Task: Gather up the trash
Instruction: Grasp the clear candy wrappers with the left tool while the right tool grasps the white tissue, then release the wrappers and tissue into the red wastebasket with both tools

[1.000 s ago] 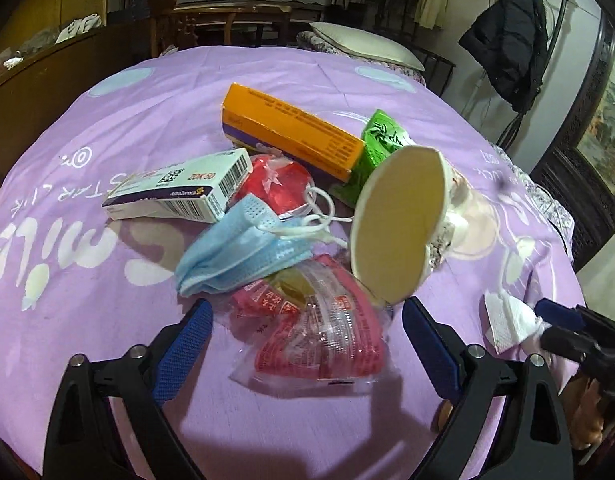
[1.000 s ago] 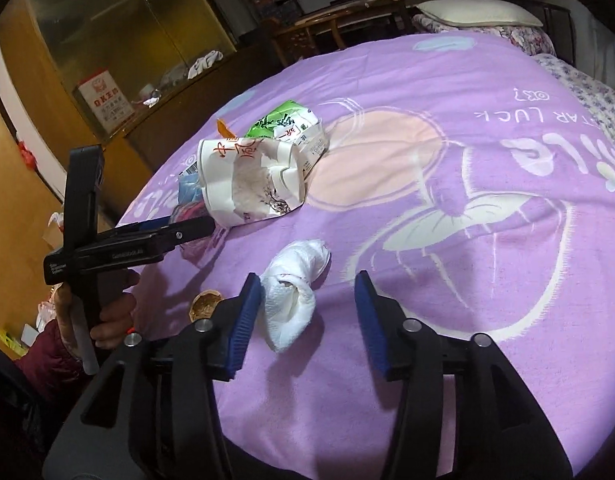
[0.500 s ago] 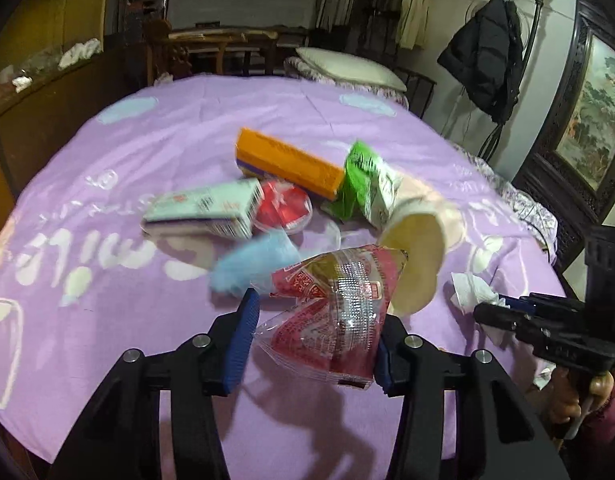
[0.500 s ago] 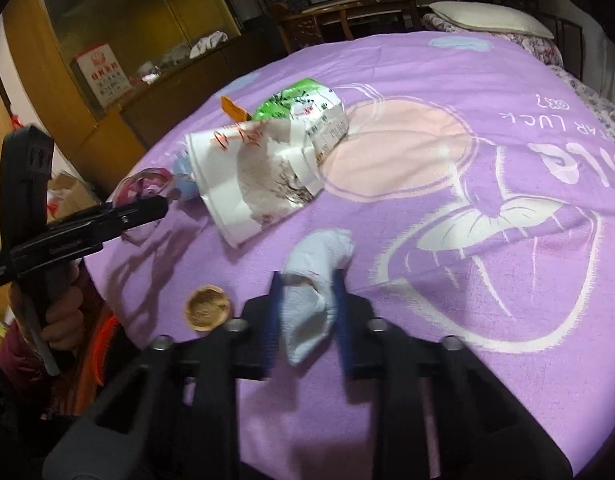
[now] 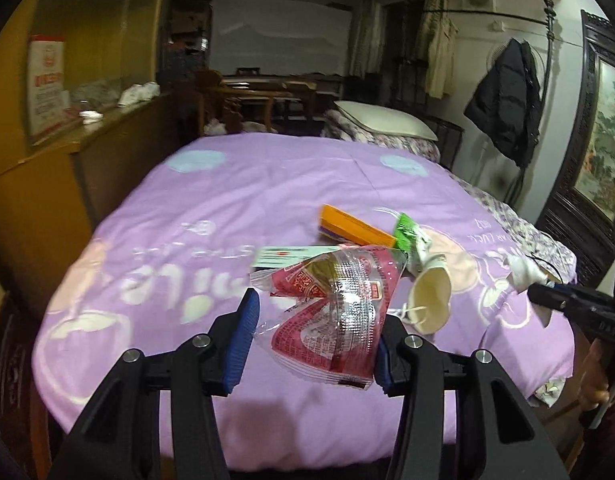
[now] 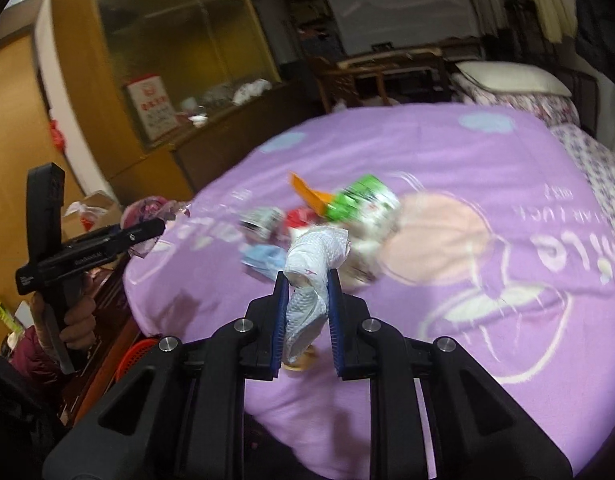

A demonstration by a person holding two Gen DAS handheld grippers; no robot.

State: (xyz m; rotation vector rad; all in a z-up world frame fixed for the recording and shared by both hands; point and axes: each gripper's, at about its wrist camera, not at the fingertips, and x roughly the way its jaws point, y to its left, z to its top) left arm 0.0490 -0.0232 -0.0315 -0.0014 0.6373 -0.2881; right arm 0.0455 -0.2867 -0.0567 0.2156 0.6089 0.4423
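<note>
The left gripper [image 5: 313,330] clenches a crumpled clear-and-red plastic wrapper [image 5: 331,312]; its jaws have just been closing, and the wrapper is wedged between the 2 blue pads, raised clear of the purple bedspread [image 5: 227,208]. Ahead of the left pad and a little beyond the wrapper lies a flat white-and-green box [image 5: 285,256]. Straight ahead, farther out, sits an orange box [image 5: 353,228], and touching its right end is a green packet [image 5: 407,232]. Ahead of the right pad a crushed paper cup [image 5: 429,294] lies on its side, mouth turned toward the camera, with thin white loops beside its near rim. At the far right edge of this view the other tool reaches in, a white wad at its tip.

In the right wrist view, the left tool shows at the far left, held in a hand [image 6: 77,320] (a dark red sleeve below it). The right gripper [image 6: 307,322] is squeezed onto a crumpled white tissue [image 6: 313,276]; its jaws have just been closing, and the tissue stands up between the pads and bulges above their tips, off the bedspread. Just under the pads, a small round brownish thing [image 6: 297,364] peeks out, too hidden to identify. Beyond the tips, blurred, lie a light blue face mask [image 6: 263,260], something red, the orange box and the green packet.
</note>
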